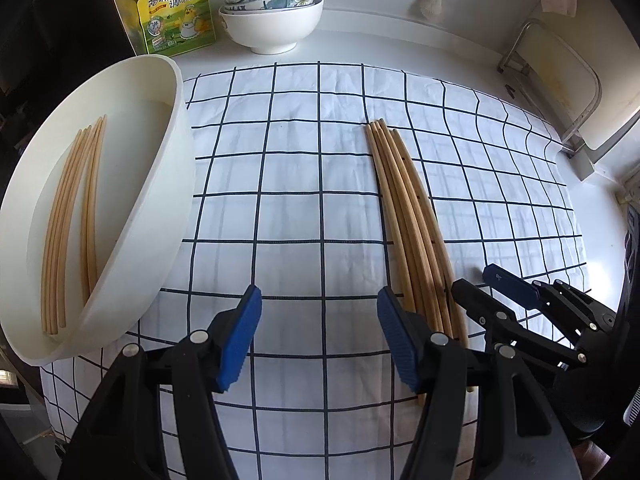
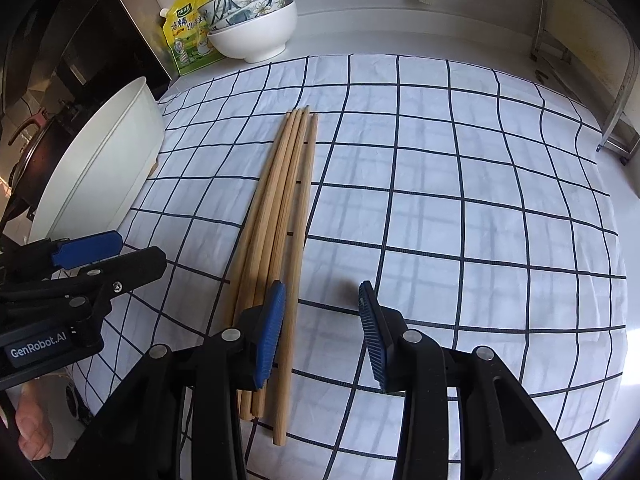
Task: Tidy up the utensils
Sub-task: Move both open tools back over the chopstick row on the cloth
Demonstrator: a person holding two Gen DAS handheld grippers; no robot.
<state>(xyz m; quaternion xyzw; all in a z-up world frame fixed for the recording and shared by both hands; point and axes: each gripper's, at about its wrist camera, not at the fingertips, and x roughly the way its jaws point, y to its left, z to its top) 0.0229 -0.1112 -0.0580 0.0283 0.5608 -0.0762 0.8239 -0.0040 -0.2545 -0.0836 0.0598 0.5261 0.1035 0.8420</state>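
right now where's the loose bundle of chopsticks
In both wrist views the chopstick bundle lies on the checked cloth, right of the white tub.

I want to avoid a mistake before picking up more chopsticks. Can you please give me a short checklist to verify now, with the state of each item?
1. Right gripper open and empty: ok, nothing sits between its blue pads.
2. Left gripper open and empty: ok.
3. Chopsticks on the cloth reachable: ok, they lie in one loose bundle on the checked cloth, near ends beside the right gripper's left pad.
4. Right gripper centred over the bundle: not ok, most sticks lie outside its jaws, to the left.
5. White tray ready to receive: ok, it holds some chopsticks and has space.
6. The two grippers clear of each other: cannot tell, they are close.
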